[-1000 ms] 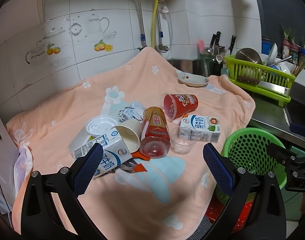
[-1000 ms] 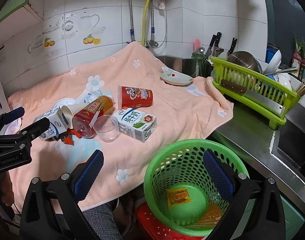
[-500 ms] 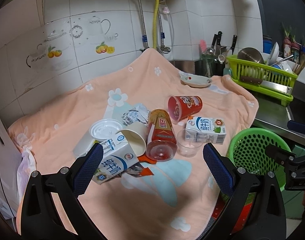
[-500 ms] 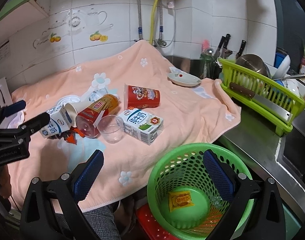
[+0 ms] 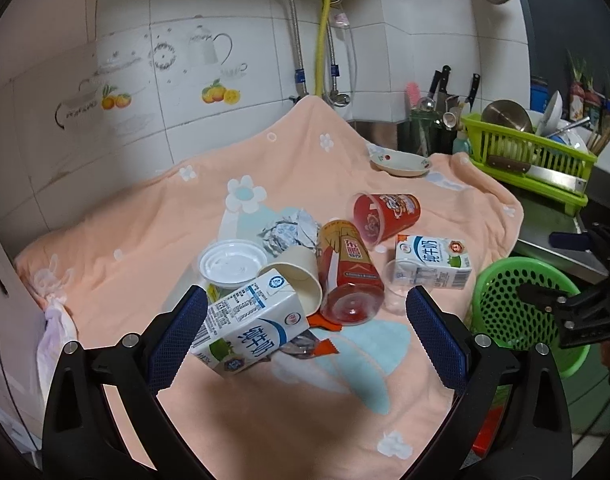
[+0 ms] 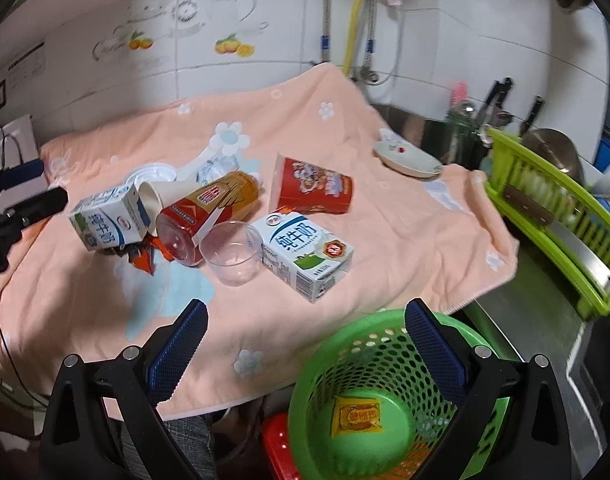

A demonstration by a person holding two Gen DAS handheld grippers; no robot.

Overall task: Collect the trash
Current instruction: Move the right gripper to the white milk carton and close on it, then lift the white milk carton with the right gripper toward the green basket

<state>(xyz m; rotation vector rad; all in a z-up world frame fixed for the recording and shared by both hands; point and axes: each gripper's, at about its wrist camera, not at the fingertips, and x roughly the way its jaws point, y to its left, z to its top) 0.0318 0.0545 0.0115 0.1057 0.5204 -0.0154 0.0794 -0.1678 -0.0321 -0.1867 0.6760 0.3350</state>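
I've one packet in the basket (cartons, cups, bottle remain); both grippers' jaws spread, empty.

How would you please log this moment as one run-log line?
left gripper: open, near milk carton | right gripper: open, above green basket | basket: one yellow packet | cloth: trash uncollected
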